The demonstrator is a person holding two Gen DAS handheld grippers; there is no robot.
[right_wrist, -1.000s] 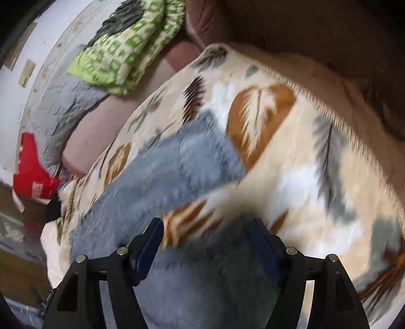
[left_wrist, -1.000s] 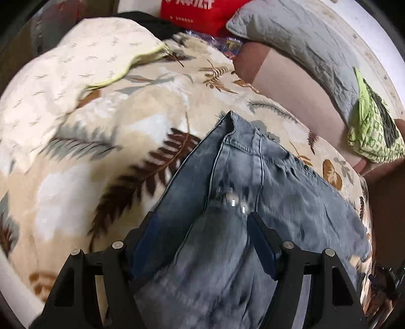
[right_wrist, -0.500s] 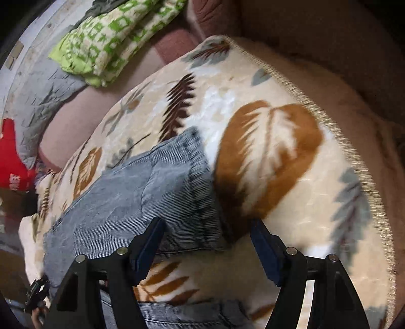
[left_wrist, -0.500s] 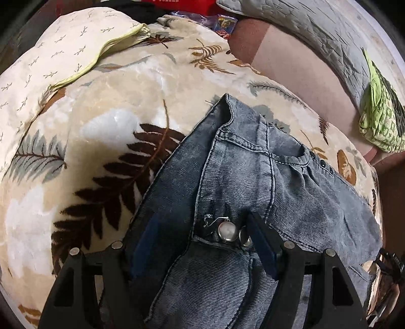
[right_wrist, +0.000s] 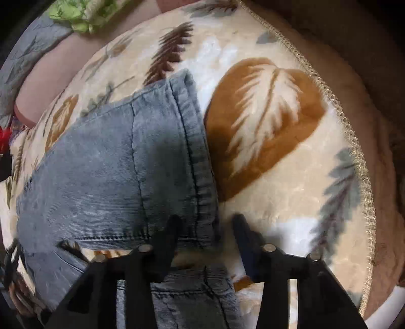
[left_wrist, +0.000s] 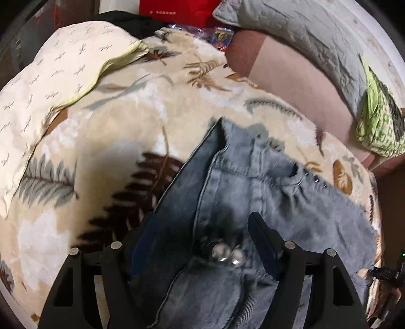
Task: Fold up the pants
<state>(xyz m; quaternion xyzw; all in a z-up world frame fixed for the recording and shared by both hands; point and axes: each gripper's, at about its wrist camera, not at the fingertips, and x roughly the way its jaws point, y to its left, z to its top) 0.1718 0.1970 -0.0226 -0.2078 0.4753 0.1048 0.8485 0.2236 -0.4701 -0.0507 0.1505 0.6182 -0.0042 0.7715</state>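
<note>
Grey-blue jeans [left_wrist: 278, 197] lie flat on a cream blanket with a leaf print [left_wrist: 114, 126]. My left gripper [left_wrist: 205, 235] is open and points down over the waist, and the two metal buttons [left_wrist: 227, 253] show between its fingers. In the right wrist view, one leg's hem [right_wrist: 197, 151] runs down toward my right gripper [right_wrist: 206, 227]. Its jaws are closing around the hem's lower corner: one finger rests on the denim, the other on the blanket [right_wrist: 265, 121] with a gap still showing. The other leg [right_wrist: 189, 298] lies below the fingers.
A cream quilt [left_wrist: 63, 63] is heaped at the left and a grey quilted pillow [left_wrist: 291, 30] lies at the back. A green patterned cloth [left_wrist: 379, 121] sits at the right on a pink sheet [left_wrist: 291, 81]. A red box [left_wrist: 177, 10] stands behind. The blanket's braided edge [right_wrist: 354, 141] curves close to the hem.
My right gripper has come down onto the leg's hem corner and its fingers have narrowed around it. The left gripper has drifted over the waist, still wide open.
</note>
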